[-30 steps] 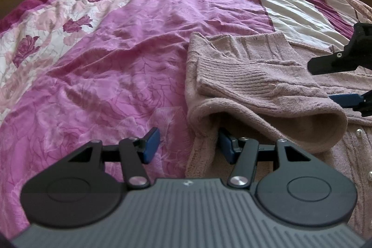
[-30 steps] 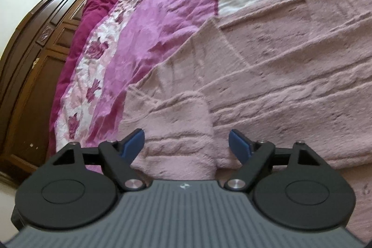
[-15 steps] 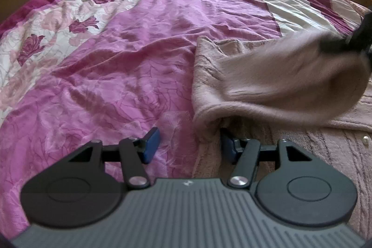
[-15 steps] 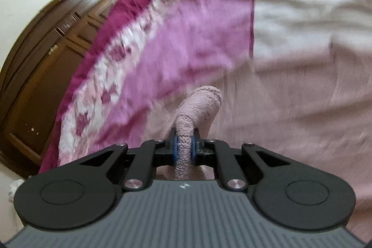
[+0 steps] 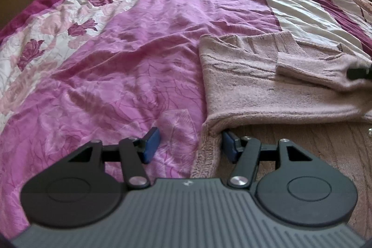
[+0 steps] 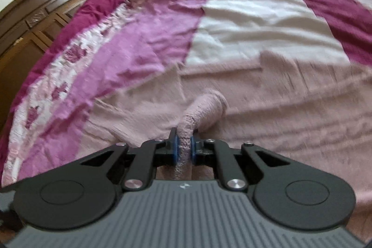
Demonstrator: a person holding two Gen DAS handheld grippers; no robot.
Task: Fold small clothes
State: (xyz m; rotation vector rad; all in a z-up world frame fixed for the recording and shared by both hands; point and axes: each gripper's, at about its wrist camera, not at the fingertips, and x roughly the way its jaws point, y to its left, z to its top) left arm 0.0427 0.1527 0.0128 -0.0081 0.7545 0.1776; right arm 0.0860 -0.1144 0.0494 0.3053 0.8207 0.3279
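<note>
A: Right wrist view: the right tongs (image 6: 184, 149) are clamped on the cuff (image 6: 186, 131) of the sleeve (image 6: 204, 106). The sleeve runs straight ahead from the pads and bends down to the cardigan (image 6: 279, 108), spread flat on the bed (image 6: 255, 15).

B: And the left tongs (image 5: 187, 145)?

A: They stand apart and grip nothing. One pad lies over the quilt; the other sits right at the near fold of the cardigan (image 5: 251, 90), under its lip.

B: Which way does the garment lie from them?

A: Ahead and to the right in the left view. The sleeve (image 5: 313, 69) stretches across the body toward the right edge, where the right tongs (image 5: 359, 73) show as a dark shape at its end. Its long axis runs crosswise, left to right. So the right hand has the sleeve; the left is nearer the folded side edge.

B: What differs from a second ago?

A: Then the right tongs stood wide over the knit with nothing between them; now they are shut on the cuff. The sleeve lay bunched in a thick roll near the left tongs; now it is drawn out flatter across the body. The left tongs look unchanged.

B: Likely next?

A: Probably laying the sleeve down across the body, though that is a guess.
</note>
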